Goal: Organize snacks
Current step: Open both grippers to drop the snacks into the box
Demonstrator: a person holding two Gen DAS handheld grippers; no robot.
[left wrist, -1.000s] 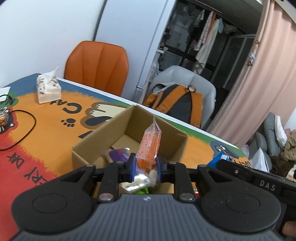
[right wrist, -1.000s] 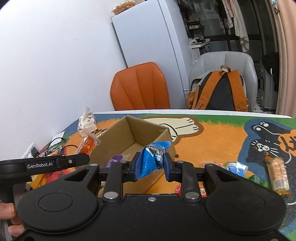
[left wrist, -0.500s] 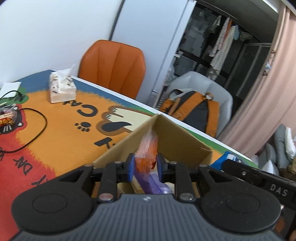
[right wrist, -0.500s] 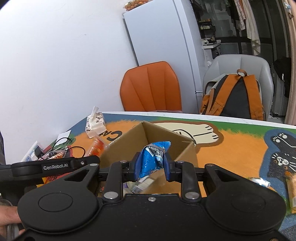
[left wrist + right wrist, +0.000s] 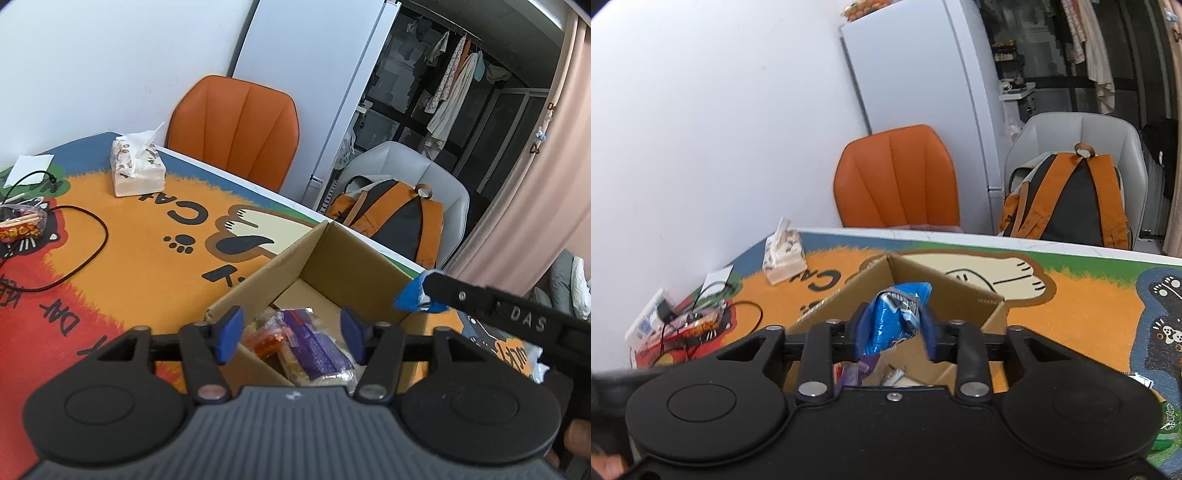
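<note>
An open cardboard box [image 5: 273, 269] stands on the cartoon-cat table mat. My left gripper [image 5: 290, 334] is open and empty above the box's near corner. Below it in the box lie an orange snack packet [image 5: 267, 338], a purple packet [image 5: 314, 345] and a pale biscuit pack [image 5: 295, 367]. My right gripper [image 5: 895, 328] is shut on a blue snack packet [image 5: 895, 317] and holds it over the box [image 5: 960, 295]. In the left wrist view the right gripper enters from the right with the blue packet [image 5: 415, 293] at its tip.
A tissue pack [image 5: 136, 171], a black cable [image 5: 74, 251] and a red snack bag [image 5: 20, 225] lie on the left of the mat. An orange chair [image 5: 236, 129] and a grey chair with a backpack [image 5: 399, 218] stand behind the table.
My left gripper opened and the orange packet dropped into the box. My right gripper moved further over the box with the blue packet still held.
</note>
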